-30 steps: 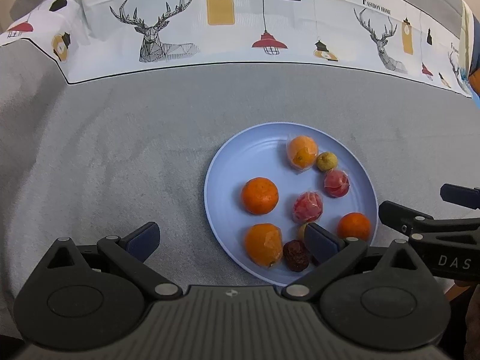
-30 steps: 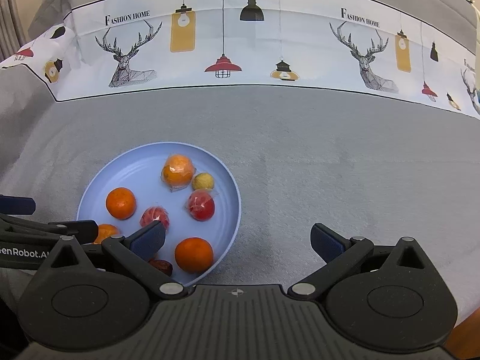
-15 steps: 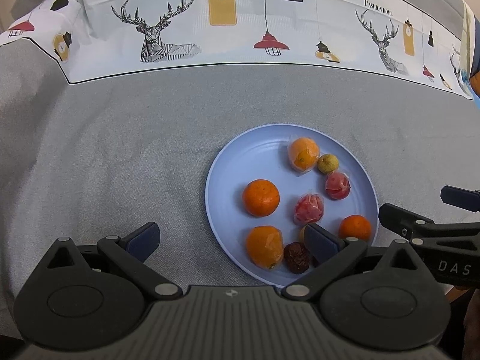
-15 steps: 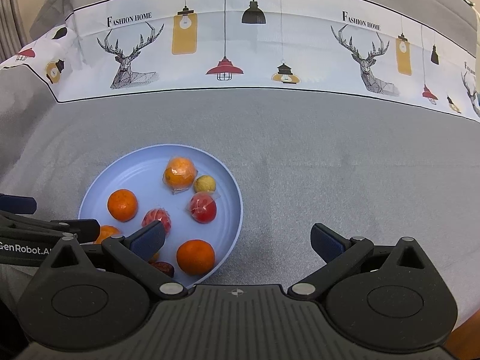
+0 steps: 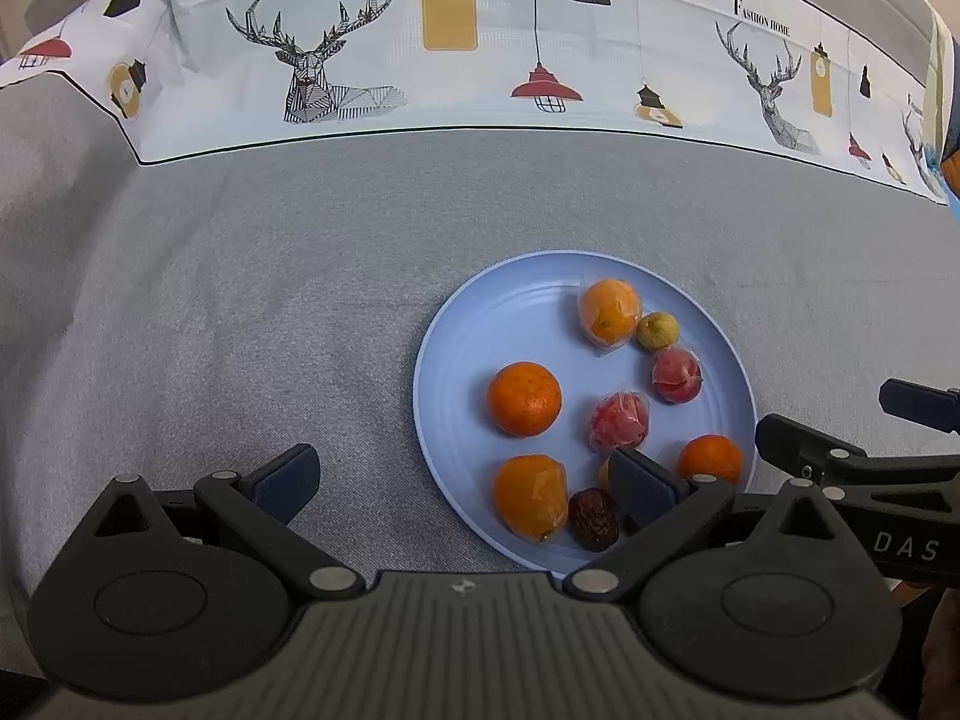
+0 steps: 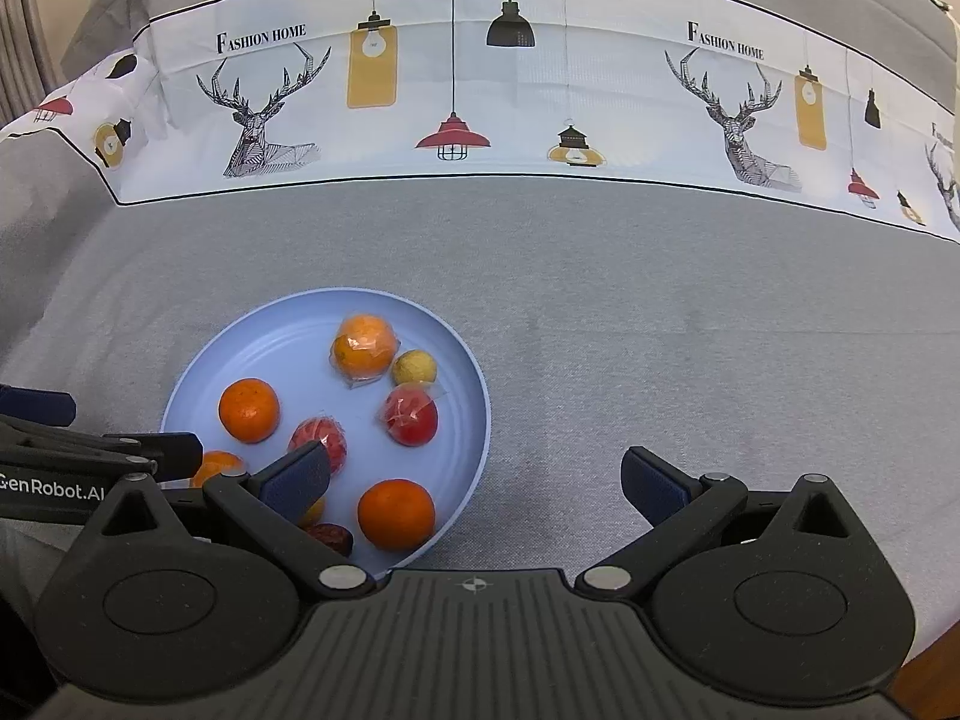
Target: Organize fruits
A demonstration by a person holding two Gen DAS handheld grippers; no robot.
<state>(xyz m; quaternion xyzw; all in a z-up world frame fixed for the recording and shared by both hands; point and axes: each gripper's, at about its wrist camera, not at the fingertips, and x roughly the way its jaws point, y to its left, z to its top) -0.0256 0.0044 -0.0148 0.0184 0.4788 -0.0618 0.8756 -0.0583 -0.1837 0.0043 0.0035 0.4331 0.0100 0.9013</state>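
Note:
A light blue plate (image 5: 468, 348) (image 6: 198, 378) rests on the grey cloth and holds several fruits. Among them are a bare orange (image 5: 523, 398) (image 6: 248, 409), a wrapped orange (image 5: 609, 313) (image 6: 363, 350), a small yellow fruit (image 5: 657, 330) (image 6: 414, 366), two wrapped red fruits (image 5: 677, 374) (image 5: 619, 421), a second wrapped orange (image 5: 530, 497), a dark date (image 5: 593, 519) and a small orange (image 5: 710, 458) (image 6: 396, 513). My left gripper (image 5: 463, 483) is open above the plate's near-left rim. My right gripper (image 6: 474, 483) is open over the plate's right edge. Neither holds anything.
A white band printed with deer and lamps (image 5: 480, 48) (image 6: 480, 102) crosses the far side of the cloth. Bare grey cloth (image 5: 210, 300) spreads left of the plate and to its right (image 6: 690, 330). The table's wooden edge (image 6: 936, 660) shows at lower right.
Both views have drawn back very slightly, so the plate sits a little lower in each. The fruits have not moved and both grippers stay open.

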